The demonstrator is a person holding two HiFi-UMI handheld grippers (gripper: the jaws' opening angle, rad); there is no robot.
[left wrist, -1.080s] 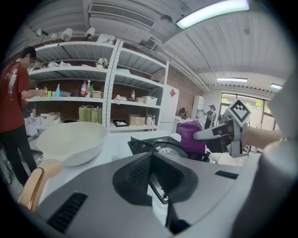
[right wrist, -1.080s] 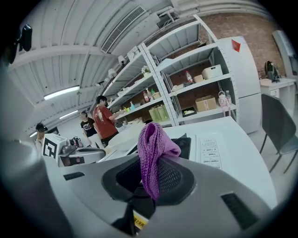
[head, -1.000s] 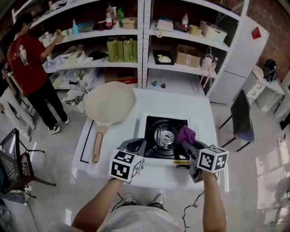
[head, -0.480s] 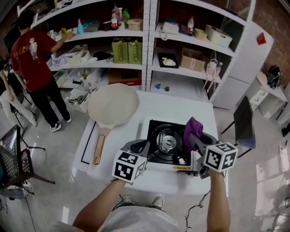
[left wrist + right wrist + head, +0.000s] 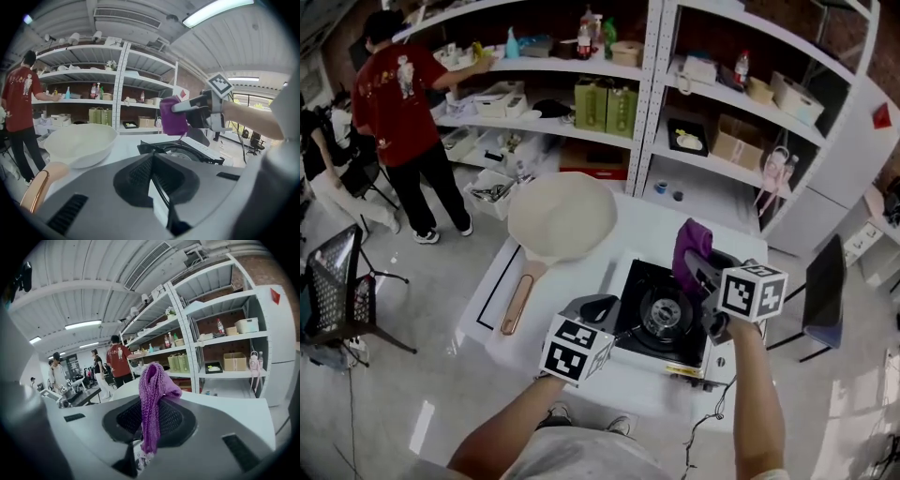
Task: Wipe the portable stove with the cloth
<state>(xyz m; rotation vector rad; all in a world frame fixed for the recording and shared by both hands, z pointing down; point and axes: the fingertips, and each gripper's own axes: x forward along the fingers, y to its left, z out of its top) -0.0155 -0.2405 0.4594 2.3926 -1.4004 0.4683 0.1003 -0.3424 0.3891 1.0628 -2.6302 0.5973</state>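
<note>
Right gripper view: cloth [image 5: 152,390] clamped in right gripper [image 5: 140,446], seemingly above stove [image 5: 661,314].

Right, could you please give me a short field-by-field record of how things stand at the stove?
stove: on the white table, nothing on its burner
cloth: purple, held in the air above the stove
right gripper: shut on the cloth
left gripper: shut, empty, beside the stove's left edge
pan: cream, on the table left of the stove
</note>
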